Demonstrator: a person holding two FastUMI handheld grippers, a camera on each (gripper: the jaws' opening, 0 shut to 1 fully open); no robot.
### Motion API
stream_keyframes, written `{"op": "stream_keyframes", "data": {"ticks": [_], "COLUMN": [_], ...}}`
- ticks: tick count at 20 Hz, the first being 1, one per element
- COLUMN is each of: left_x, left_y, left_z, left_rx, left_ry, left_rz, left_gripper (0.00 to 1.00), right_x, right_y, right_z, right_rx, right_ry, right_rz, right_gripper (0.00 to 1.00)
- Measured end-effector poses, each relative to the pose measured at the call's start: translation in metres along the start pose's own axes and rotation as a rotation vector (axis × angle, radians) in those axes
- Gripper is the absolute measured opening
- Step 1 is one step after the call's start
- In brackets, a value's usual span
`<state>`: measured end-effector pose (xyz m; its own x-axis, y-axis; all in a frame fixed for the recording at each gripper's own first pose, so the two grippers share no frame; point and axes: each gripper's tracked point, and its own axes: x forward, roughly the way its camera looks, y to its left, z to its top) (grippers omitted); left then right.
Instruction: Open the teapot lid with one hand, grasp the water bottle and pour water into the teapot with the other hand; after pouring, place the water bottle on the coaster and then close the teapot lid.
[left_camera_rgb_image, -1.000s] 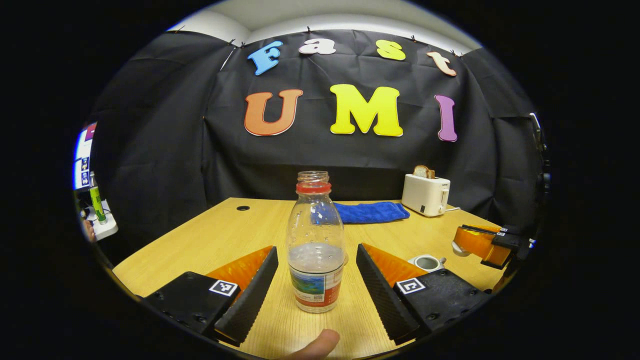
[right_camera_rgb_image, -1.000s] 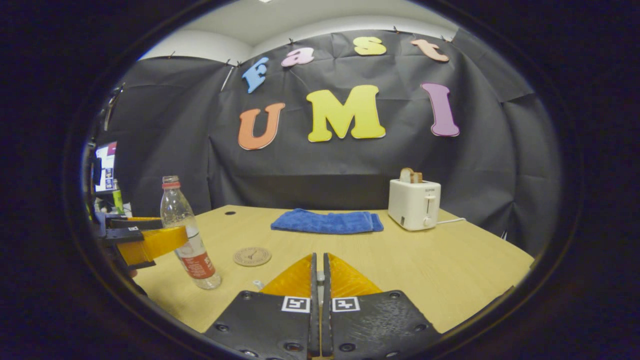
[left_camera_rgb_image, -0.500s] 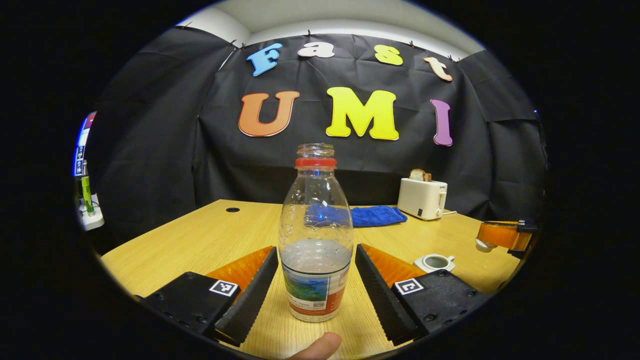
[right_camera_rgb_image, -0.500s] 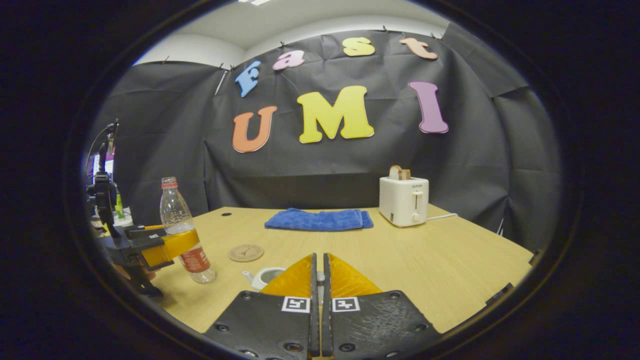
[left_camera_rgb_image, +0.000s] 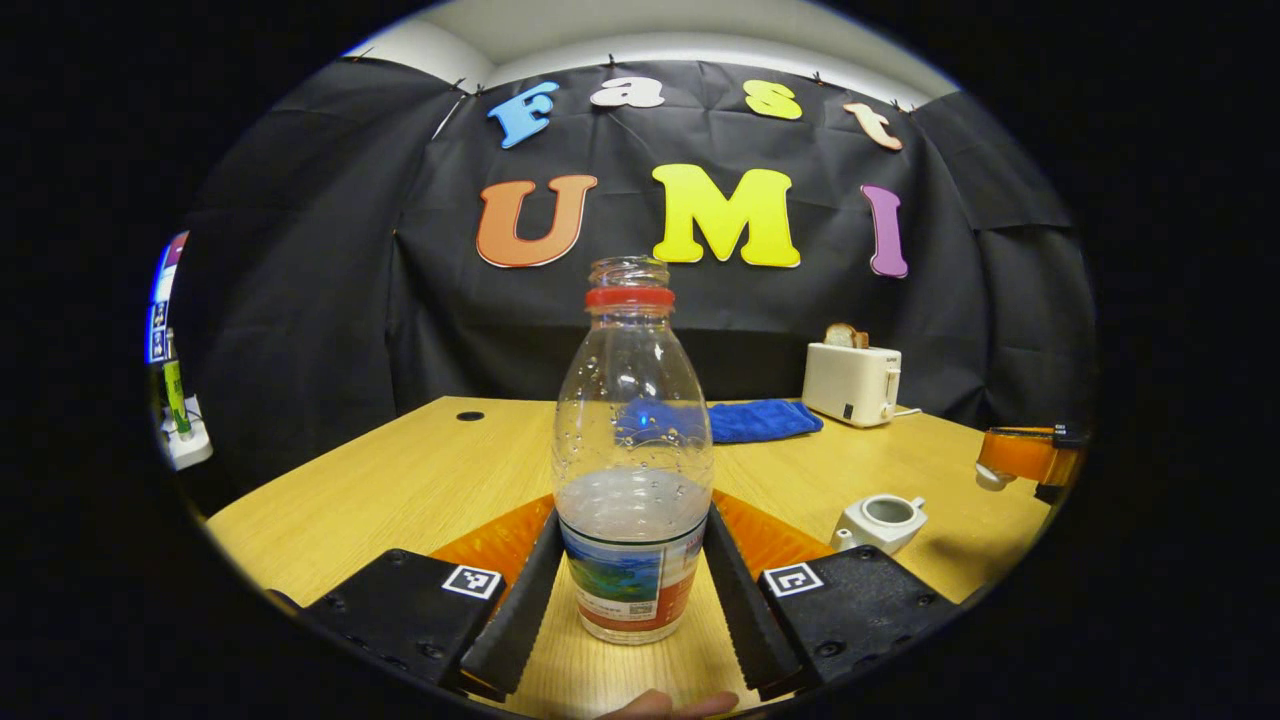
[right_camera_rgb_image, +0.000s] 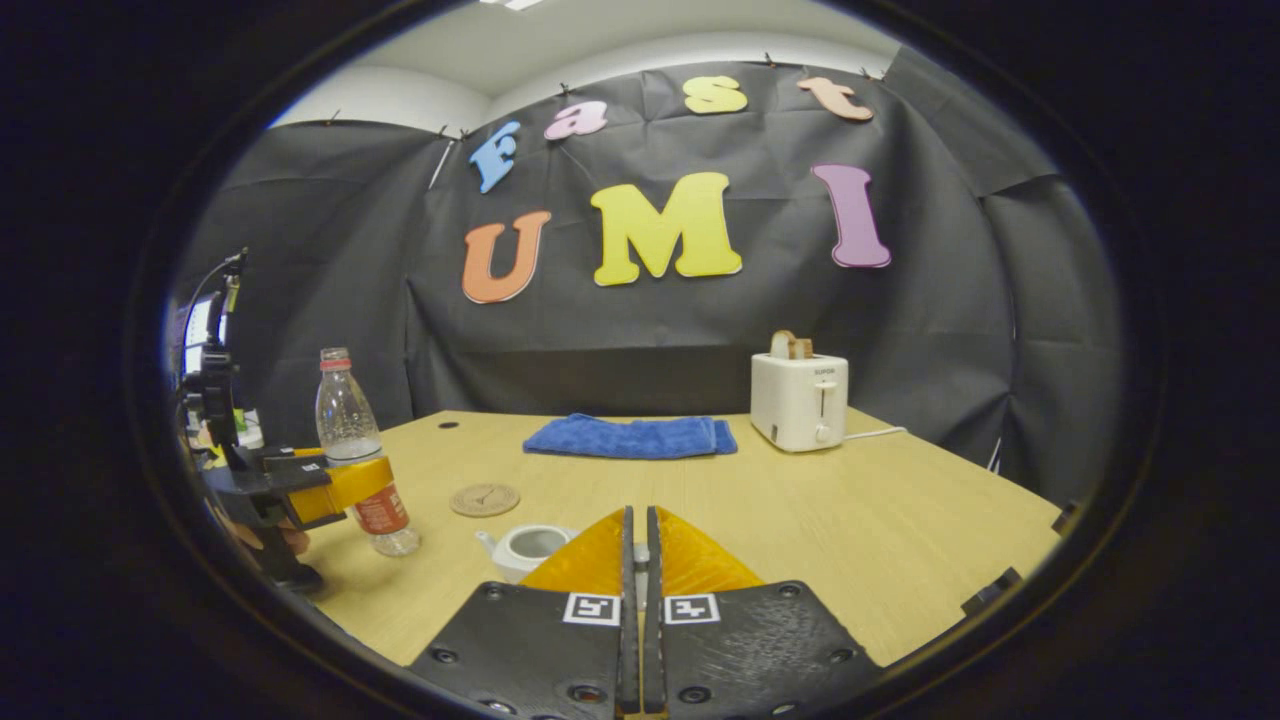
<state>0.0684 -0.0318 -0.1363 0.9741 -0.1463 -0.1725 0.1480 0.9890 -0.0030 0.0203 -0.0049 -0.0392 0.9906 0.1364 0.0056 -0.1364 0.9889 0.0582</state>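
Left gripper (left_camera_rgb_image: 632, 590) fingers clamped on bottle (left_camera_rgb_image: 632, 470), upright. Teapot (left_camera_rgb_image: 880, 522) at 3 o'clock, lid off. Right gripper (right_camera_rgb_image: 636, 560) pinched together; lid between them, cannot tell.

Both low gripper views face the table (left_camera_rgb_image: 420, 480), overlapping.

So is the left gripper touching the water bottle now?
Touching. In the left gripper view, both fingers of the left gripper press against the sides of the water bottle, no gap showing.
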Motion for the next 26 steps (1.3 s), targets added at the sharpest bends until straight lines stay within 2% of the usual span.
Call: {"op": "stream_keyframes", "data": {"ticks": [4,7,15,18,23,26], "left_x": [-0.005,-0.004,-0.006,-0.007,-0.008,-0.011], "left_y": [0.02,0.023,0.015,0.008,0.003,-0.006], "left_z": [0.005,0.01,0.022,0.022,0.027,0.027], "left_rx": [0.159,0.272,0.643,0.759,1.006,1.112], "left_ry": [0.048,0.076,0.127,0.148,0.155,0.155], "left_rz": [0.142,0.178,0.201,0.185,0.235,0.229], "left_gripper": [0.8,0.8,0.78,0.78,0.77,0.77], "right_x": [0.001,0.002,0.003,0.001,0.0,-0.002], "right_y": [-0.009,-0.019,-0.032,-0.037,-0.048,-0.051], "right_z": [0.003,0.005,0.007,0.01,0.015,0.017], "right_rx": [-0.006,-0.003,0.0,-0.003,0.002,0.005], "right_ry": [0.006,0.001,0.01,0.005,-0.006,-0.013], "right_rz": [-0.009,-0.029,-0.049,-0.061,-0.091,-0.099], "right_gripper": [0.01,0.01,0.01,0.01,0.02,0.02]}}
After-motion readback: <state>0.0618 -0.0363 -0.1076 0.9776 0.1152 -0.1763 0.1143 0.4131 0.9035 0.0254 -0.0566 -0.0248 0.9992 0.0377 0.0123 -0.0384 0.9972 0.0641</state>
